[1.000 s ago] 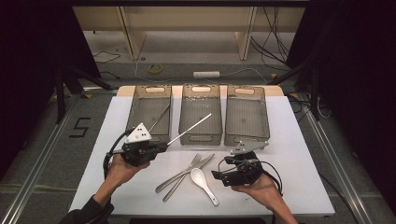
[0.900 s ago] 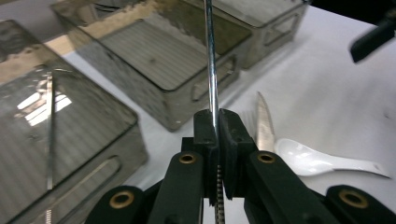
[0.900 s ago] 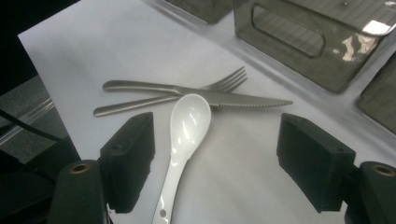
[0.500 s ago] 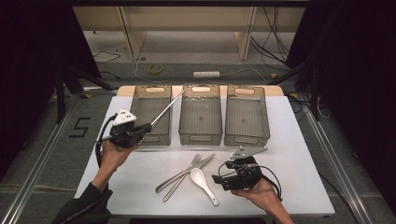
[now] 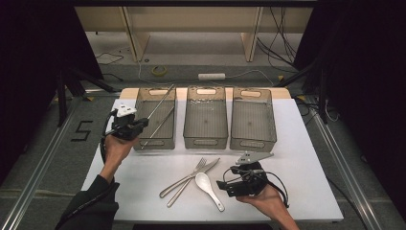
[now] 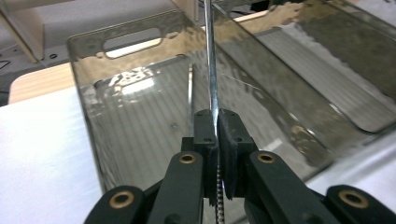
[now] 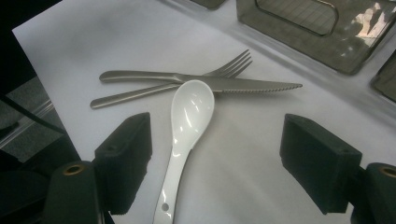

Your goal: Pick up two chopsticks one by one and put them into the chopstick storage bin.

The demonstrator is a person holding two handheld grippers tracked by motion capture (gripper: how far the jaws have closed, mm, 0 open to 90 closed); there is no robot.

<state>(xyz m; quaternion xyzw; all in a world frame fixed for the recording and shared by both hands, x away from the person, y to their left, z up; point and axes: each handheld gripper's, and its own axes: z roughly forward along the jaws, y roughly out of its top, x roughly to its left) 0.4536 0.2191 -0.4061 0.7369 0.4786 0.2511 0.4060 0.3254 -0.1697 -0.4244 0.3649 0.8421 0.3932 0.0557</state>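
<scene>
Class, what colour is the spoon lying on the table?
White; the spoon shows best in the right gripper view.

Chopstick (image 6: 209, 51) tip cut off by top edge; spoon (image 7: 187, 126) handle end cut off below.

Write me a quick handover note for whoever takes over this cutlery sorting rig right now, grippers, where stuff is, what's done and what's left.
Left gripper: shut on a metal chopstick, held above the left bin.
Right gripper: open, hovering just over the white spoon, not touching it.
Done: a second chopstick already lies in the left bin.
Left: release the held chopstick into that bin. The spoon, fork and knife lie on the table, so they probably go to the middle bin and right bin, which look bare.
</scene>
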